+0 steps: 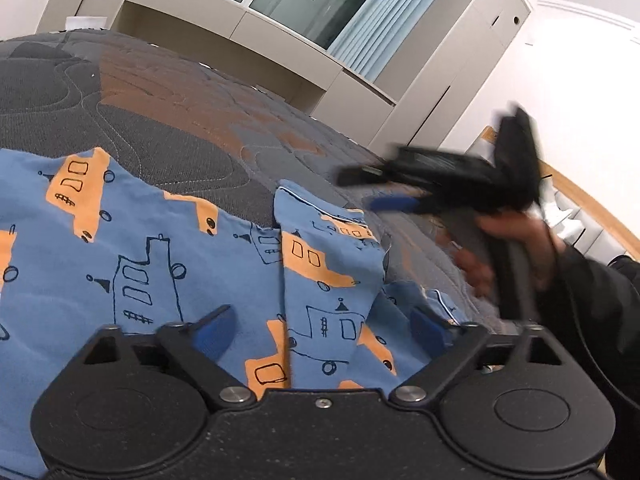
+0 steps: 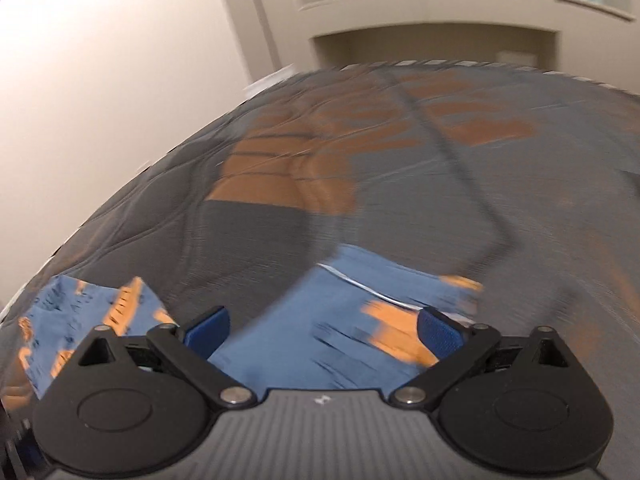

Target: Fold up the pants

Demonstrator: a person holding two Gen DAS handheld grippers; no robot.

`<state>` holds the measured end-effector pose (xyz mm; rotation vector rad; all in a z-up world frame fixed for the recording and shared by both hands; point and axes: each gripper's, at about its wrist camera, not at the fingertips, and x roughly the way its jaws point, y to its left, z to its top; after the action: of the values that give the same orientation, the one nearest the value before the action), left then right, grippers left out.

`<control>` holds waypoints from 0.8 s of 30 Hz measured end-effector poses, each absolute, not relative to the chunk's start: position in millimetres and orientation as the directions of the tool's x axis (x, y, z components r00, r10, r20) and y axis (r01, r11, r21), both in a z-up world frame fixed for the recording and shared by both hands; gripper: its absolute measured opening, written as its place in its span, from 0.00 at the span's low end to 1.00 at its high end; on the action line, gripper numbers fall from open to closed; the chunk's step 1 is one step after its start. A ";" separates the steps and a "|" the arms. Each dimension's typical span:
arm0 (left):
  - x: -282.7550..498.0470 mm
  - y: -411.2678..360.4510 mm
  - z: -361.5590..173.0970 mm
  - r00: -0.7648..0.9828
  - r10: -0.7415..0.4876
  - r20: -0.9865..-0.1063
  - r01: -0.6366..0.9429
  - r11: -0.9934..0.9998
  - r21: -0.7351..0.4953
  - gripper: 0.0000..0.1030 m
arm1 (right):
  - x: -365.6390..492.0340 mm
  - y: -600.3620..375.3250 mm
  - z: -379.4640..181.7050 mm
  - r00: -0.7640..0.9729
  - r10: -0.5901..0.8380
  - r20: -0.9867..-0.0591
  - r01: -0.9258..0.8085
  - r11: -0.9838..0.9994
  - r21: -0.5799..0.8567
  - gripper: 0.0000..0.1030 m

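Observation:
Blue pants [image 1: 132, 272] with orange and dark line drawings lie on a quilted bed. One leg [image 1: 328, 264] with a white-piped hem is folded up into a ridge between my left fingers. My left gripper [image 1: 326, 330] is open just above the fabric and holds nothing. My right gripper [image 1: 360, 188] shows blurred at the right, held by a hand above the bed beyond the hem. In the right wrist view the right gripper [image 2: 324, 330] is open over a blurred blue pant leg [image 2: 320, 320] with a white hem; another part of the pants [image 2: 92, 312] lies at the left.
The bed cover [image 1: 160, 120] is grey with brown patches and fills most of both views [image 2: 400, 184]. Beige cabinets [image 1: 280, 52] and blue curtains stand behind the bed. A wooden bed edge [image 1: 592, 204] runs at the right.

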<state>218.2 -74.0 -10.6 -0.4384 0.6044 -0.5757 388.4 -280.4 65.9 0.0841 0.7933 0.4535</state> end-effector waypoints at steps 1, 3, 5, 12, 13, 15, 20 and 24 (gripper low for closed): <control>219.1 -72.9 -12.0 0.668 -0.628 -0.399 0.374 0.747 -0.549 0.74 | 395.7 -268.0 65.6 0.599 0.424 -0.679 -0.376 0.898 0.230 0.81; 220.5 -71.9 -13.9 0.652 -0.649 -0.392 0.384 0.729 -0.567 0.64 | 410.8 -243.1 62.4 0.583 0.401 -0.707 -0.388 0.902 0.192 0.73; 222.1 -72.8 -15.5 0.637 -0.667 -0.387 0.397 0.713 -0.578 0.48 | 424.6 -222.2 56.4 0.568 0.358 -0.741 -0.381 0.912 0.148 0.58; 231.0 -78.6 -18.8 0.618 -0.658 -0.431 0.370 0.726 -0.580 0.33 | 445.6 -204.1 31.1 0.544 0.225 -0.808 -0.302 0.951 0.061 0.51; 231.2 -79.6 -18.1 0.618 -0.655 -0.435 0.368 0.730 -0.576 0.29 | 444.7 -203.5 30.9 0.550 0.221 -0.805 -0.301 0.952 0.056 0.42; 232.9 -82.8 -17.1 0.618 -0.648 -0.446 0.366 0.739 -0.566 0.20 | 443.1 -203.5 30.3 0.566 0.209 -0.797 -0.295 0.955 0.041 0.19; 236.7 -85.8 -15.9 0.624 -0.637 -0.452 0.366 0.750 -0.552 0.00 | 432.9 -215.5 33.4 0.613 0.223 -0.758 -0.264 0.962 0.070 0.02; 230.9 -89.6 -2.3 0.644 -0.629 -0.435 0.405 0.763 -0.503 0.00 | 401.8 -241.1 60.8 0.708 0.236 -0.666 -0.231 0.968 0.097 0.02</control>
<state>230.9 -89.6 -2.3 -0.3807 0.6340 -0.6049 401.8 -241.1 60.8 0.0065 0.7404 0.2593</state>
